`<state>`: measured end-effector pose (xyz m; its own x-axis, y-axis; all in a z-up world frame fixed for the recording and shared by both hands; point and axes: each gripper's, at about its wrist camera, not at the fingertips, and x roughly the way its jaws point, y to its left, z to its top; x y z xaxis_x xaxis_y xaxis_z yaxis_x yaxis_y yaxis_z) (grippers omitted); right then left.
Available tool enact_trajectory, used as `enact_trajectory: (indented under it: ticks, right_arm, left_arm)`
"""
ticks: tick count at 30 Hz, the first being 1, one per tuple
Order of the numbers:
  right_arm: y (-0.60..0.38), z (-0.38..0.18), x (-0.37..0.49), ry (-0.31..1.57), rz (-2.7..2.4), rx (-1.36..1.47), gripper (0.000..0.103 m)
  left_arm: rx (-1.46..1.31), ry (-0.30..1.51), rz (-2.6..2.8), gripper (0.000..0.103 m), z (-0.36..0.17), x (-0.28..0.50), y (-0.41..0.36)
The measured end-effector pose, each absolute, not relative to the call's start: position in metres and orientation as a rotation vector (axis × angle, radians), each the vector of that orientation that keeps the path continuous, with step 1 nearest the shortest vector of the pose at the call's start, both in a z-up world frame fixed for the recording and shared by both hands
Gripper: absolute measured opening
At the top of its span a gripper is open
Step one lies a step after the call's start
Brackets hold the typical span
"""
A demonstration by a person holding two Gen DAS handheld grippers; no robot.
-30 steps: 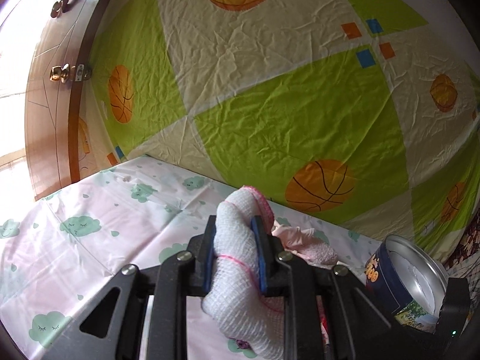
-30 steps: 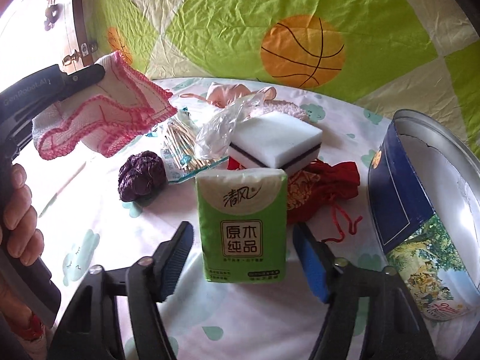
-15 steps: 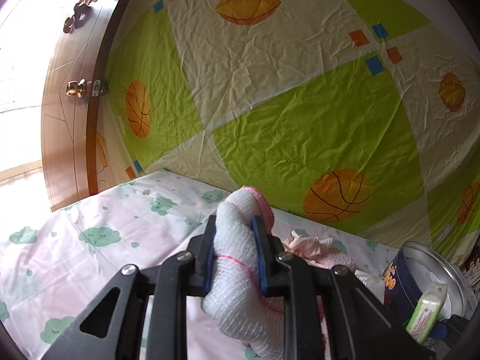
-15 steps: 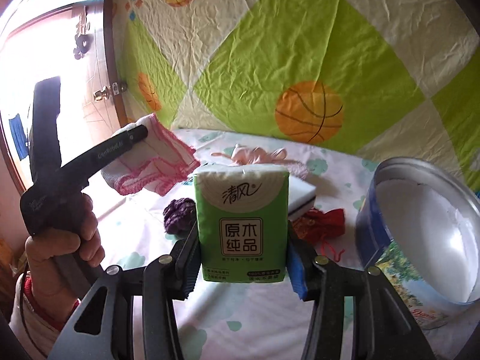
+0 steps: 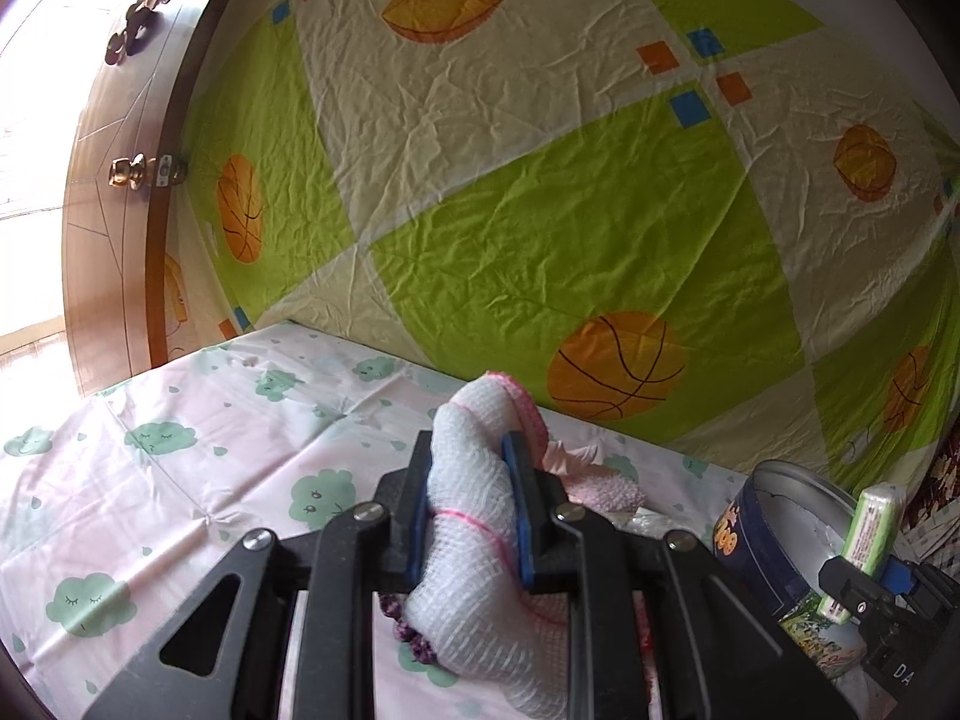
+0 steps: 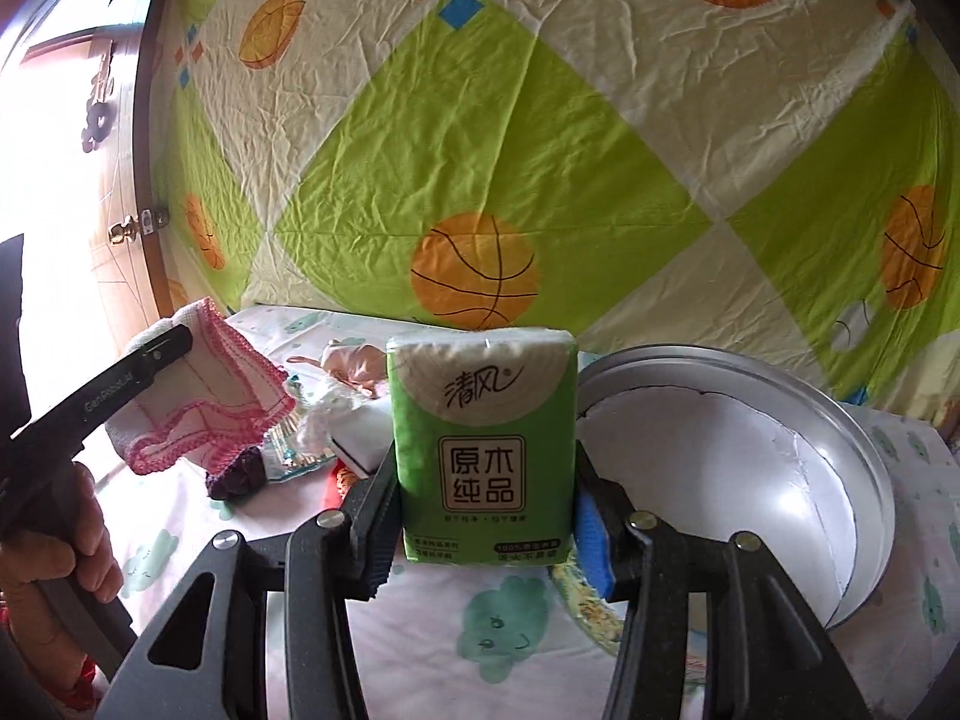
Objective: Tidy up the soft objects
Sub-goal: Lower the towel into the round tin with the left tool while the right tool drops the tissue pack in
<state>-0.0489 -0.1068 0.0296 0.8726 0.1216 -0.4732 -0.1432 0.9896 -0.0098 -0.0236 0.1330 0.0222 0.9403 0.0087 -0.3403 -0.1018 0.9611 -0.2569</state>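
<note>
Cloud-printed pink sheeting (image 6: 420, 618) is backed by green basketball-patterned fabric (image 6: 480, 180). Right gripper (image 6: 486, 510) is clamped on an upright green tissue pack (image 6: 483, 450); a round tin (image 6: 750, 462) lies at 3 o'clock. Left gripper (image 5: 471, 510) is closed on a white pink-edged cloth (image 5: 474, 534), above a purple knitted bundle (image 6: 237, 474).

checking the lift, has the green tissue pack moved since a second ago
Yes. The tissue pack has come up off the tablecloth and now sits gripped in the right tool, beside the round tin.

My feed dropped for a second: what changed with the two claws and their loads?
The right claw shut on the green tissue pack, lifted it off the table, and carried it toward the round tin. The left claw stayed shut on the white pink-edged cloth, held aloft.
</note>
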Motion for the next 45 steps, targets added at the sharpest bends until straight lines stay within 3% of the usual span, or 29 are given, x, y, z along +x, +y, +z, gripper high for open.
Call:
enact_trajectory:
  ticks: [22,45]
  right_arm:
    - [-0.220,0.041,-0.046,0.450,-0.103,0.018,0.052]
    - [-0.289,0.012,-0.017,0.569,-0.263,0.013,0.052]
  left_arm:
    - [-0.172,0.285,-0.230,0.020,0.066,-0.038,-0.004]
    - [-0.049,0.451,-0.425,0.020,0.027,-0.006,-0.142]
